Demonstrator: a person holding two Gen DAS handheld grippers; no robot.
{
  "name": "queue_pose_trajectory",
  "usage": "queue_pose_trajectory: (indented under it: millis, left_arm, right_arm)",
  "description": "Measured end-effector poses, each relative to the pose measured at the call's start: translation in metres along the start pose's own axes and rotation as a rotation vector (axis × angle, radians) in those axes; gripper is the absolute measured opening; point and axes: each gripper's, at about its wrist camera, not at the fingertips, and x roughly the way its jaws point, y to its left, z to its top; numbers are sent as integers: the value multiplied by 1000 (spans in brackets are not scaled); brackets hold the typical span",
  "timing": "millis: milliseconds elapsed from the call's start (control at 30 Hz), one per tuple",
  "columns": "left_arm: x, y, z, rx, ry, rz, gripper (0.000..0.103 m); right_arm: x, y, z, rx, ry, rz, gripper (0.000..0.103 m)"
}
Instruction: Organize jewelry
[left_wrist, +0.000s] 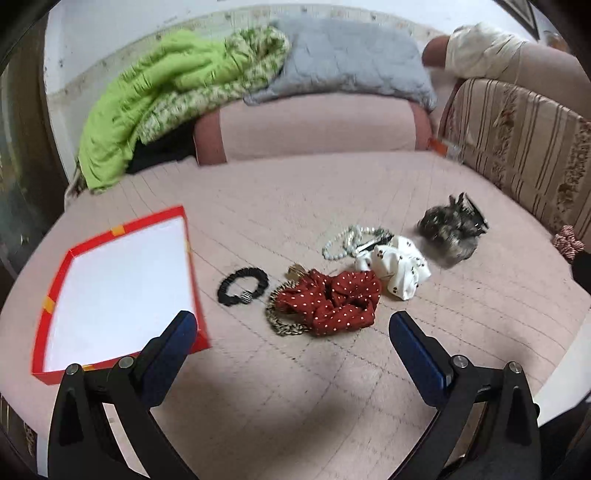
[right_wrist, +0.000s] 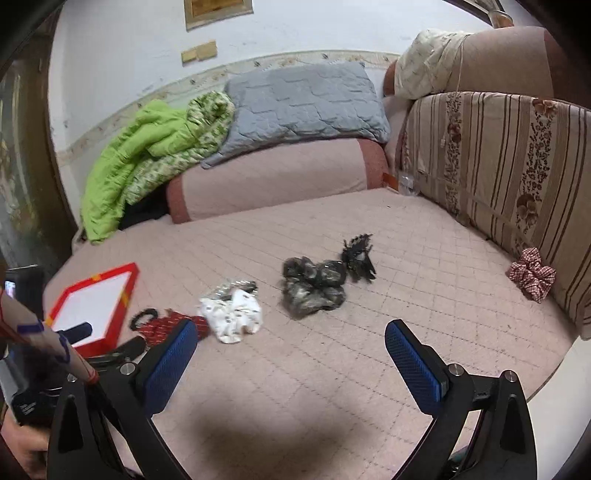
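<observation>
On the pink bed (left_wrist: 295, 184), hair ties lie beside the empty red box (left_wrist: 122, 280), both grippers (left_wrist: 291, 325) (right_wrist: 290, 332) gape empty, so picking the red scrunchie (left_wrist: 332, 301) likely comes first.

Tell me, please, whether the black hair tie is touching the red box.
Apart. The left wrist view shows a plain strip of pink quilted bedcover between the black hair tie and the near edge of the red box.
</observation>
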Motion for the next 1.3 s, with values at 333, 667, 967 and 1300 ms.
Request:
queue_pose_trajectory:
  millis: [333, 667, 967, 1300]
  left_arm:
    - [-23, 15, -4, -32, -37, -21, 103]
    - [-27, 19, -4, -45, -40, -26, 103]
    - [-25, 16, -2, -38, -25, -21, 103]
    - [-25, 17, -2, -37, -25, -21, 103]
  right_arm:
    - [-14, 25, -9, -64, -34, 21, 103]
    - [-11, 20, -10, -41, -22, 18, 103]
    - [-10, 16, -10, -33, -15, 25, 103]
    - [-9, 16, -10, -34, -15, 25, 103]
